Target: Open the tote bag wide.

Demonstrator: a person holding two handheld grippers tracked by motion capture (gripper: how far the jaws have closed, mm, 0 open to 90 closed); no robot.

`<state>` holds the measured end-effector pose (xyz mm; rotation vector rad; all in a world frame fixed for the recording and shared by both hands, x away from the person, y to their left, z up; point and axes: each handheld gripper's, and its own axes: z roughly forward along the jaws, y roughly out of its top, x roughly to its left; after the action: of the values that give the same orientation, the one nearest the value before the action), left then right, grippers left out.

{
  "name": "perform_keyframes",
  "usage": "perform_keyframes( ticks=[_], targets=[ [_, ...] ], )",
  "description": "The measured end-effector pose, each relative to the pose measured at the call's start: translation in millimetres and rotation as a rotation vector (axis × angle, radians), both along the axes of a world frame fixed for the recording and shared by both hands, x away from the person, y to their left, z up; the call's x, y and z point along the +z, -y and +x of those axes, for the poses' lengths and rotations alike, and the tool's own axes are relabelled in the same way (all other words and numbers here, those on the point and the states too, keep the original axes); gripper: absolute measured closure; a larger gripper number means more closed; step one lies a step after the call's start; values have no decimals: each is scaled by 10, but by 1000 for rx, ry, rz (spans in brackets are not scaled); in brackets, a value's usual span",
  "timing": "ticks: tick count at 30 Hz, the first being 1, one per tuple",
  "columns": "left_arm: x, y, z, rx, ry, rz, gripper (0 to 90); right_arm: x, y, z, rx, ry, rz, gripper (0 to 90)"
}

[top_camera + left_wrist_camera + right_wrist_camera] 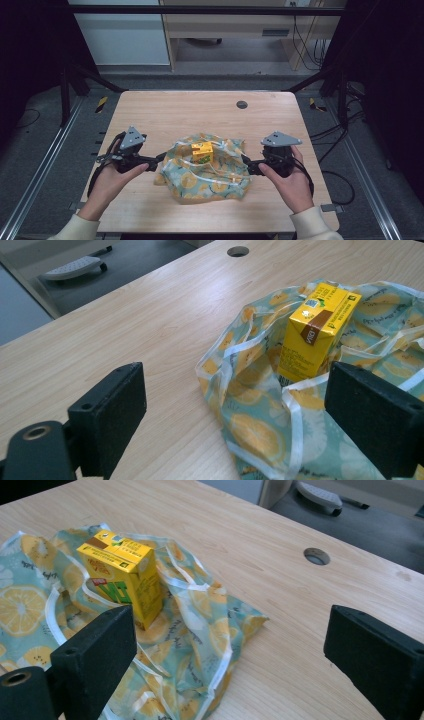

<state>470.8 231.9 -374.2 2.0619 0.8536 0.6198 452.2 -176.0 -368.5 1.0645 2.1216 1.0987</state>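
In the high view, a pale wooden table (150, 112) with a round grey cable hole (242, 104) carries a crumpled thin cloth bag, light green with a yellow lemon-slice print and white ribbon edges (220, 182). On the middle of this bag stands a small yellow cardboard drink carton (202, 152), upright. The left gripper (161, 158) is held just at the bag's left edge and the right gripper (244, 161) just at its right edge; each is black, with a grey three-cornered plate on top, and each is in a hand with a cream sleeve. In the left gripper view, the two black block jaws stand wide apart and hold nothing; the right-hand jaw lies over the bag's cloth. The carton (316, 330) shows a brown band on its top and small dark print on its side, too small to read. In the right gripper view, the jaws are also spread wide and empty. Here the carton (122, 577) shows large green letters, partly hidden by a white ribbon, so I cannot read the brand.
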Motion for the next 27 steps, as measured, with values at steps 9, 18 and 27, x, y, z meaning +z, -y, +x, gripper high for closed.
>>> perform_keyframes(
  ticks=[9, 18, 27],
  targets=[
    [-89, -244, -106, 32, 7, 28, 80, 26, 242, -62, -64, 18, 28, 55],
    [-238, -555, -88, 91, -33, -4, 75, -87, 568, -91, -179, 2, 47, 54],
    [-446, -795, -16, 150, -46, 30, 73, -375, 795, -101, -264, -62, 41, 60]
  ],
)
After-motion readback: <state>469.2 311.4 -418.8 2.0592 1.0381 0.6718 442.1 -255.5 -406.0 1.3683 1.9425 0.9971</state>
